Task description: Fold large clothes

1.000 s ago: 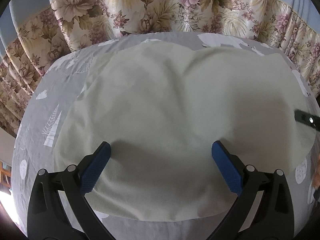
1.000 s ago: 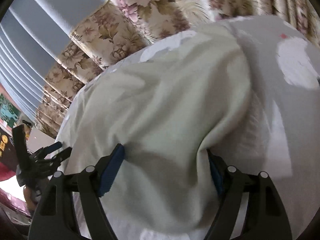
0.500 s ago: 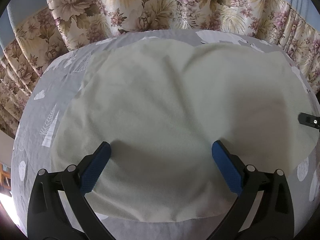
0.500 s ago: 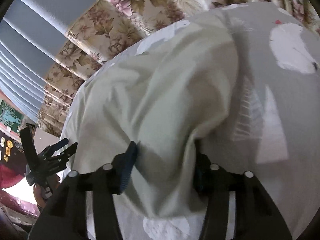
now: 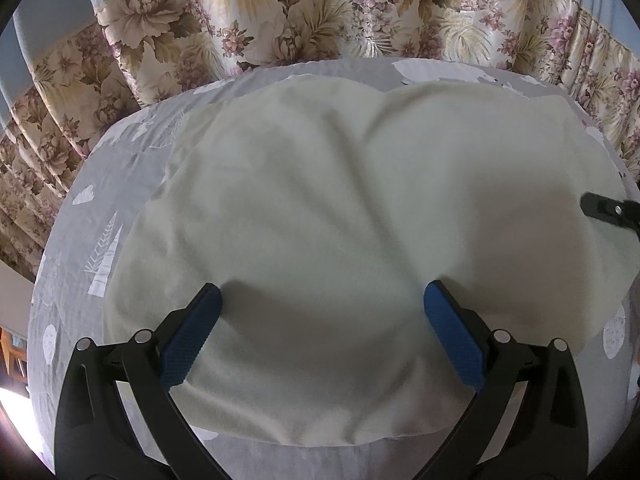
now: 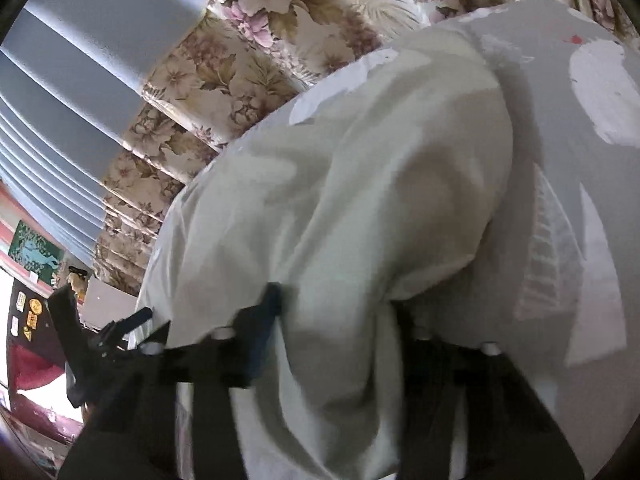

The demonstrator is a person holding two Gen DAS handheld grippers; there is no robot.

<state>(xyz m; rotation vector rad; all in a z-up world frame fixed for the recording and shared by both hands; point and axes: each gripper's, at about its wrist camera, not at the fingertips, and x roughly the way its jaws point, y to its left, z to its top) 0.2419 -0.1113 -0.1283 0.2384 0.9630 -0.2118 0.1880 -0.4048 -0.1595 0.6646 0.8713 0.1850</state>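
A large pale cream garment (image 5: 340,208) lies spread over a grey patterned bedsheet (image 5: 80,248). My left gripper (image 5: 320,312) is open above the garment's near part, with its blue pads (image 5: 192,336) wide apart and nothing between them. In the right wrist view the garment (image 6: 340,208) is bunched up and its right edge runs between the fingers of my right gripper (image 6: 336,320), which has closed on the fabric. The right gripper's tip shows in the left wrist view (image 5: 608,208) at the garment's right edge. The left gripper shows in the right wrist view (image 6: 116,332) at the far left.
Floral curtains (image 5: 320,12) hang behind the bed, below a blue wall. The grey sheet (image 6: 580,160) with white prints lies bare to the right of the garment. Room clutter (image 6: 32,320) shows at the left edge past the bed.
My right gripper has narrowed from wide open to closed on the garment's right edge, and the fabric has bunched between its fingers. The left gripper has stayed open and almost still.
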